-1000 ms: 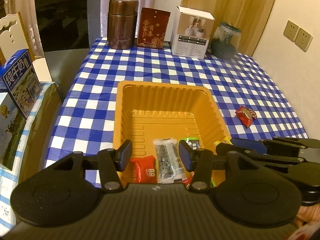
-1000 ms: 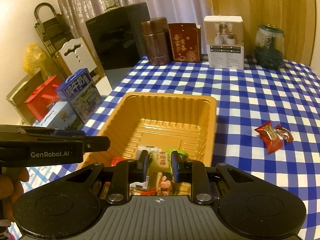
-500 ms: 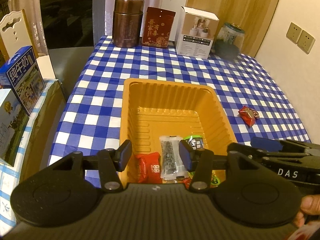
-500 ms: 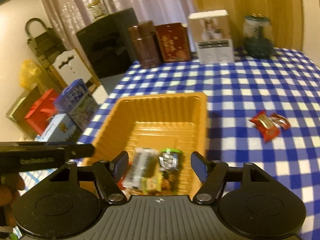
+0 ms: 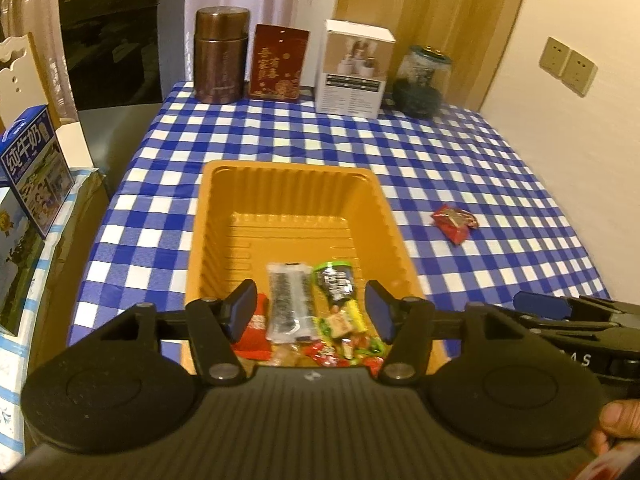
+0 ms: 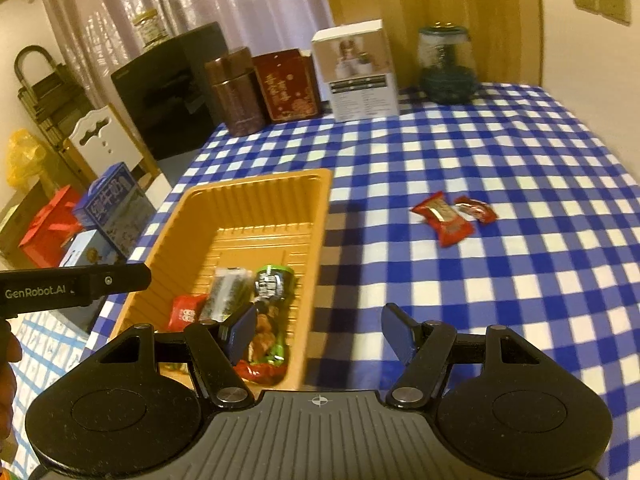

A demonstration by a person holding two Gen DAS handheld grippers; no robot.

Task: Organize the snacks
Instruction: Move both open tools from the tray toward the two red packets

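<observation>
On the left side, our left gripper (image 5: 310, 310) hangs above the near end of the orange tray (image 5: 294, 172) with its jaws spread wide and nothing between them. Under the gap between these jaws lie the snacks already collected: a red packet (image 5: 256, 330) by the left jaw, a clear seaweed pack (image 5: 289, 300) in the middle, and a green-topped dark pack (image 5: 336, 282) toward the right jaw, with small candies (image 5: 344, 346) below it.

Our right gripper (image 6: 318, 334) is also released and empty. Its left jaw overlaps the right wall of the tray, and its right jaw stands over the blue checked tablecloth (image 6: 500, 152). Well ahead of the right jaw, and a little to its right, two red snack packets (image 6: 452, 218) remain on the cloth, touching each other.

We judge that the step in hand is to fetch these two packets. To do it well, we should move the right gripper forward and to the right until one packet sits centred between the jaws, and then come down. We should close on the larger packet across its narrow side, because the wrapper is flat and slippery and may slide away. We think it is safer to take them one at a time. The left gripper can wait beside the tray.
</observation>
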